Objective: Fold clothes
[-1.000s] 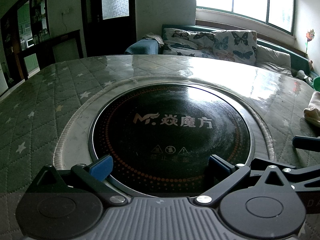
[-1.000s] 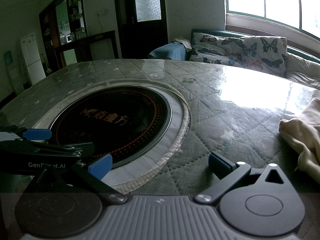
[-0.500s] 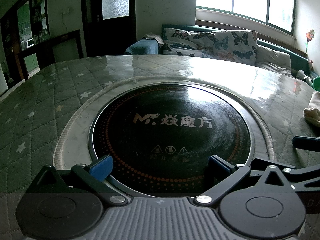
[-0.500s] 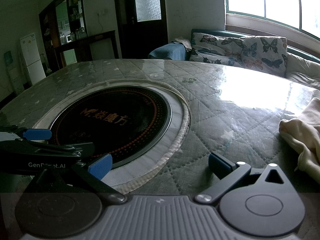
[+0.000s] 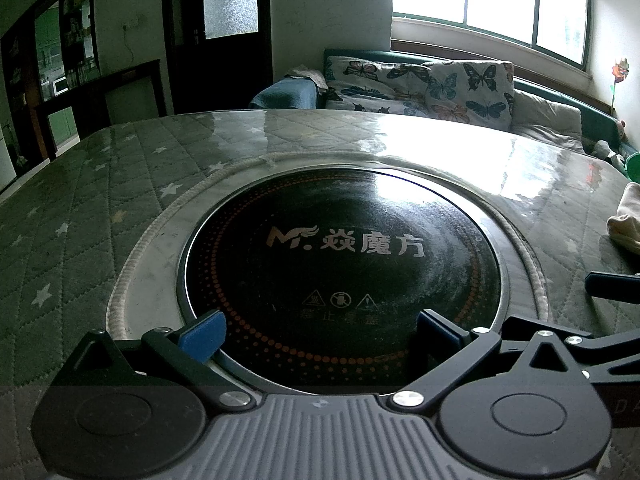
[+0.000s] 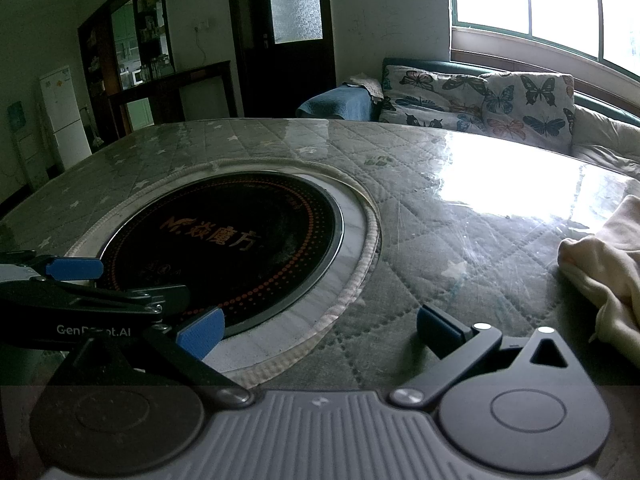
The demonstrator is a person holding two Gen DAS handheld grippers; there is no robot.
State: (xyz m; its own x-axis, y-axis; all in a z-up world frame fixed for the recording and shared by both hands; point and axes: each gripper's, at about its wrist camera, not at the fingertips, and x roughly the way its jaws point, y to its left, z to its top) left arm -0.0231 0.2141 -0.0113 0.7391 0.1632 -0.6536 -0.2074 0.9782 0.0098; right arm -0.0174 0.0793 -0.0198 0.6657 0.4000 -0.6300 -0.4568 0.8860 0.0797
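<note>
Two claws are showing, one garment, one cooktop. Left claw (image 5: pixel 318 334) is hovering released over the black round cooktop (image 5: pixel 344 276) set in the quilted worktop (image 5: pixel 80 216); right claw (image 6: pixel 320 332) is hovering released beside it. Cream garment (image 6: pixel 608 276) is lying crumpled at the worktop's right edge, apart from both claws. Cooktop is reading "Mr." plus Chinese characters; left claw body is reading "GenD…ot.AI", partly hidden. Nothing is differing from the earlier frames.
</note>
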